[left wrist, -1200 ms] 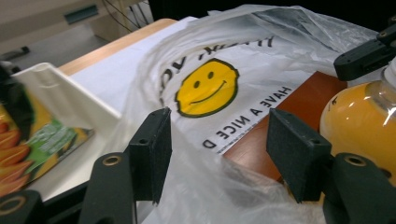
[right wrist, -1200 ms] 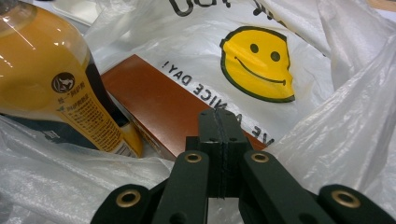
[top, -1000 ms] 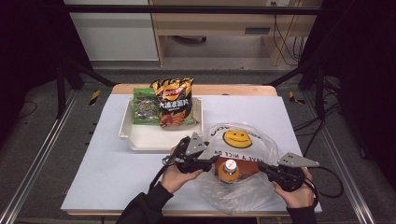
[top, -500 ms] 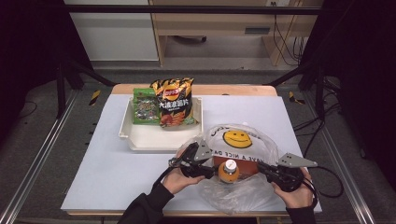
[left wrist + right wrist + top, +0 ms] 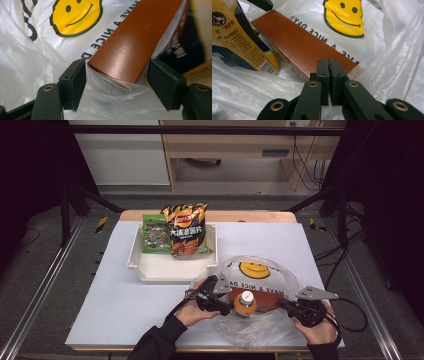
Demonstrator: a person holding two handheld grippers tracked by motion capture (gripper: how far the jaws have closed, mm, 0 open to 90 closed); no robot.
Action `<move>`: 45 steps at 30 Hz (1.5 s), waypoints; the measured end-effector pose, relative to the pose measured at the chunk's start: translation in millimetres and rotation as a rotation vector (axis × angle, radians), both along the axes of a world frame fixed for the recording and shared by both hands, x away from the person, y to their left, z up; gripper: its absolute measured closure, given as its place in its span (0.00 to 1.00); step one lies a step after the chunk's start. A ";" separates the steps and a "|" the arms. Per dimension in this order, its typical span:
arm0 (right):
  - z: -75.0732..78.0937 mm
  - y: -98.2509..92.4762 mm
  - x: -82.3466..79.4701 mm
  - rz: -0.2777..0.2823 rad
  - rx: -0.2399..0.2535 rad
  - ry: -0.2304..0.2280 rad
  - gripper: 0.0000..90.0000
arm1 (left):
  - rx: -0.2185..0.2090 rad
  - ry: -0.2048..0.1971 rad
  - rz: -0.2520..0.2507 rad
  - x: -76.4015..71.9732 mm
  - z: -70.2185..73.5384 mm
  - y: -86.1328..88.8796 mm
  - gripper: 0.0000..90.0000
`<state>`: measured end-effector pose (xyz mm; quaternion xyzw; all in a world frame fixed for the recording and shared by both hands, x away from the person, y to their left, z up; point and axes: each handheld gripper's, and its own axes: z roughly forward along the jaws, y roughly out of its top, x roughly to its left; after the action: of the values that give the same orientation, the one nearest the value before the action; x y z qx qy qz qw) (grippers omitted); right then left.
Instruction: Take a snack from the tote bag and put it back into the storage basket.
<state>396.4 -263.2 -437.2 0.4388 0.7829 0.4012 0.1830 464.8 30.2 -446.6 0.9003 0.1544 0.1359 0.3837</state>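
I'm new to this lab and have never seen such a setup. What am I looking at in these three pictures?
There is no robot here: a person holds a hand-held two-jaw gripper in each hand. One camera looks down from above; the other two ride on the grippers and look along their black jaws.

On the white table stands a tray with a chips bag and a green packet. Nearer the person lies a clear smiley-face plastic bag that holds a brown box and a bottle.

The left gripper is open, with the box's end between its jaws, which have just been opening. The right gripper is shut at the bag; I cannot tell whether it pinches the film.
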 end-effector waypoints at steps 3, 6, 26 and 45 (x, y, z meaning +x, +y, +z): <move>0.2 -2.6 -1.6 -0.011 -0.002 0.001 0.95 | -0.008 0.020 0.003 5.5 -4.2 -1.4 0.33; 0.1 -7.1 -2.4 -0.022 -0.004 -0.003 0.95 | -0.008 0.035 0.001 9.9 -9.5 -3.2 0.32; 0.1 -23.9 -4.7 -0.148 -0.062 -0.005 0.93 | 0.042 0.047 0.036 8.9 -18.9 3.4 0.61; -7.0 -20.9 -4.1 -0.050 0.003 -0.034 0.46 | -0.008 0.047 0.069 12.4 -11.0 12.6 0.49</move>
<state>392.3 -284.1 -444.2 0.4516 0.7678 0.4053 0.2057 477.2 42.8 -457.6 0.8958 0.1951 0.1271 0.3785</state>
